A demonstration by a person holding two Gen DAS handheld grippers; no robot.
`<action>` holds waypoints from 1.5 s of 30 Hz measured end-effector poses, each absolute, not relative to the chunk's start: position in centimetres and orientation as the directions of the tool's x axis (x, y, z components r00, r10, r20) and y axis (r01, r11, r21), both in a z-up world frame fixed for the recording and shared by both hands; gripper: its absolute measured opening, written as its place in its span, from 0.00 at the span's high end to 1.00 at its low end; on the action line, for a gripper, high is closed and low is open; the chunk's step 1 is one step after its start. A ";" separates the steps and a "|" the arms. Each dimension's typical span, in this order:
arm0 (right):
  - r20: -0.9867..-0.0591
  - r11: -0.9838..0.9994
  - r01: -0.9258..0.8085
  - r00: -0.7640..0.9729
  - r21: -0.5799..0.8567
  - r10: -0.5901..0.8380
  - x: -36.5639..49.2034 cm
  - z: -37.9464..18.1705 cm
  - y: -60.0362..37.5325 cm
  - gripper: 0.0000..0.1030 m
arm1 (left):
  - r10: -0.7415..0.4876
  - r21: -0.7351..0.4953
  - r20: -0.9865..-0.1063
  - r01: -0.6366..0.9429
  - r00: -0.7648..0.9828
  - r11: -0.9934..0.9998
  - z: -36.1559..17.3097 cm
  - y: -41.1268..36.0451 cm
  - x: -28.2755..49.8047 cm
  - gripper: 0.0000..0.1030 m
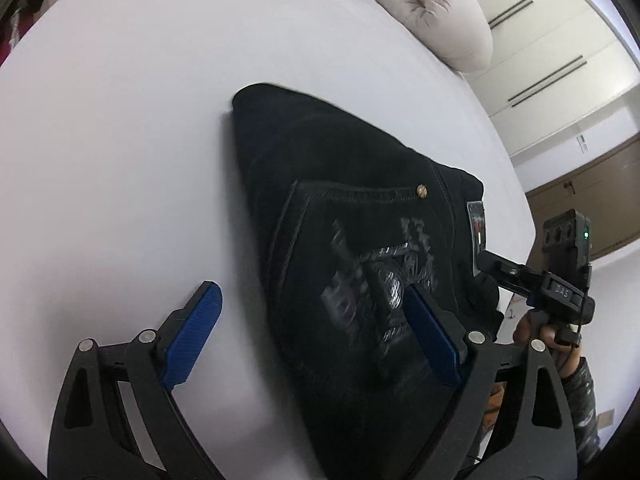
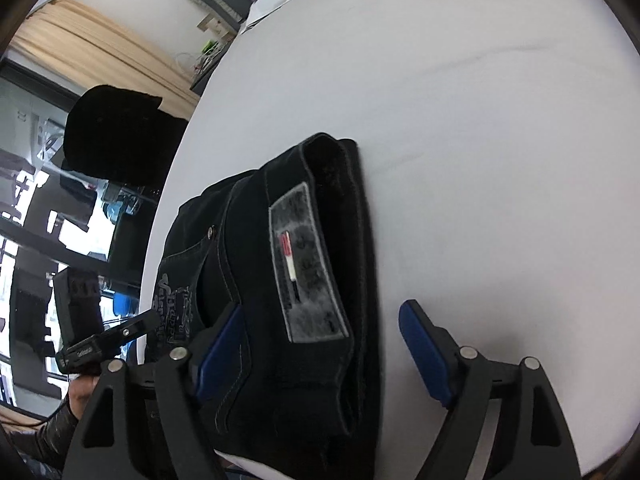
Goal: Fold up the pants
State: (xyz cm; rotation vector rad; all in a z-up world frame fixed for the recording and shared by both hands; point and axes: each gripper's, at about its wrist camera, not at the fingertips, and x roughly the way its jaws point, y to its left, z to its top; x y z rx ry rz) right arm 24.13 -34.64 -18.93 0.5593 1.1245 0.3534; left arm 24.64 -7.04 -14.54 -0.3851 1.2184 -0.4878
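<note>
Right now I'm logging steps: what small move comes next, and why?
Probably back both away: the black pants already lie as a compact folded stack on the white bed, and the left hand-held gripper and right hand-held gripper are open, gripping nothing.

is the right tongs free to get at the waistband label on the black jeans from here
Probably yes. The right tongs are open over the folded black jeans, the waistband label lies just ahead between the fingers, and nothing covers it.

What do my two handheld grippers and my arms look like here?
Both the left gripper and right gripper are matte black linkage frames with silver pivot rivets and ribbed blue finger pads. A dark sleeve covers the wrist of the hand holding the right gripper.
</note>
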 end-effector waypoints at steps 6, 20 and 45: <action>-0.796 0.856 0.004 0.372 0.517 0.478 24.9 -19.0 -32.9 0.59 | -0.511 -0.477 -0.833 0.191 0.215 0.858 -14.8 -9.8 25.8 0.52; -0.786 0.933 -0.113 0.510 0.343 0.351 22.1 -11.7 -26.9 0.82 | -0.556 -0.499 -0.773 0.249 0.306 0.830 -9.4 -6.8 25.0 0.78; -0.607 0.691 -0.051 0.433 0.721 0.666 45.5 -20.7 -22.8 0.62 | -0.449 -0.416 -0.767 0.177 0.459 0.892 -14.7 14.1 45.7 0.51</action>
